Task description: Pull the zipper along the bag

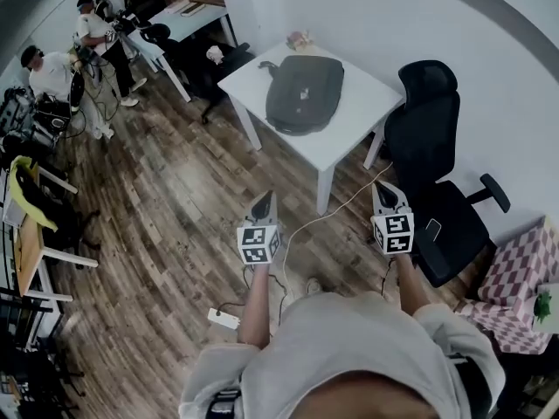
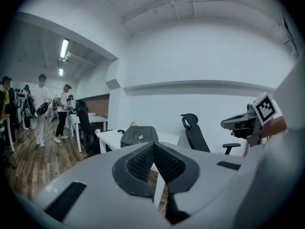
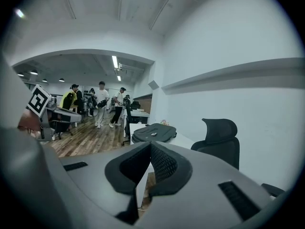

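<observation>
A dark grey bag (image 1: 305, 92) lies flat on a white table (image 1: 349, 127) by the wall; it also shows in the left gripper view as the bag (image 2: 138, 136) and in the right gripper view as the bag (image 3: 154, 132). Both grippers are held out over the wooden floor, well short of the table. My left gripper (image 1: 263, 203) is shut with nothing in it, its pads meeting at the left gripper (image 2: 153, 146). My right gripper (image 1: 385, 194) is shut and empty too, seen as the right gripper (image 3: 149, 147).
A black office chair (image 1: 441, 177) stands right of the table. A white cable (image 1: 327, 212) and a power strip (image 1: 224, 319) lie on the floor. Several people (image 1: 92, 33) stand at desks far left. A checked cloth (image 1: 515, 286) sits at the right edge.
</observation>
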A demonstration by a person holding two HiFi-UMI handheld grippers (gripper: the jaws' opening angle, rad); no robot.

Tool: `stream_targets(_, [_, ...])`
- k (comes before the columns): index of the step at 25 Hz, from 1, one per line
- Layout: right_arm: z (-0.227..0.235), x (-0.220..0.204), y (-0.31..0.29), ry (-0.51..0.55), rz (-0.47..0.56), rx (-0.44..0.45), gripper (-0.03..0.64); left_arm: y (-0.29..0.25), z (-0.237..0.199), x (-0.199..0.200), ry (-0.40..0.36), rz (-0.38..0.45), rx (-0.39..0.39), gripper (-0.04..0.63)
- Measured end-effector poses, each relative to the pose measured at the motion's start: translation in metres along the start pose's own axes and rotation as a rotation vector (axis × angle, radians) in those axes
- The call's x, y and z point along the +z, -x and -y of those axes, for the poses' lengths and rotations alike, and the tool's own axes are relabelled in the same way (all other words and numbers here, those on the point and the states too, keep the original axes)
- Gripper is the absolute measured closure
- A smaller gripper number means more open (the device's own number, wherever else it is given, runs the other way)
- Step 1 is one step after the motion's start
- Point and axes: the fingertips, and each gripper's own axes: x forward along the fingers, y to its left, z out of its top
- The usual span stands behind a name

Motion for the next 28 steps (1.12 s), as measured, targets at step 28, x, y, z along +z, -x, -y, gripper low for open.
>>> stream_targets(28, [0.07,-0.004,-0.248,-0.04,-0.091,0.082,0.603,-0.254,-0.084,0.03,-0.05,-0.087,-0.044,0.569])
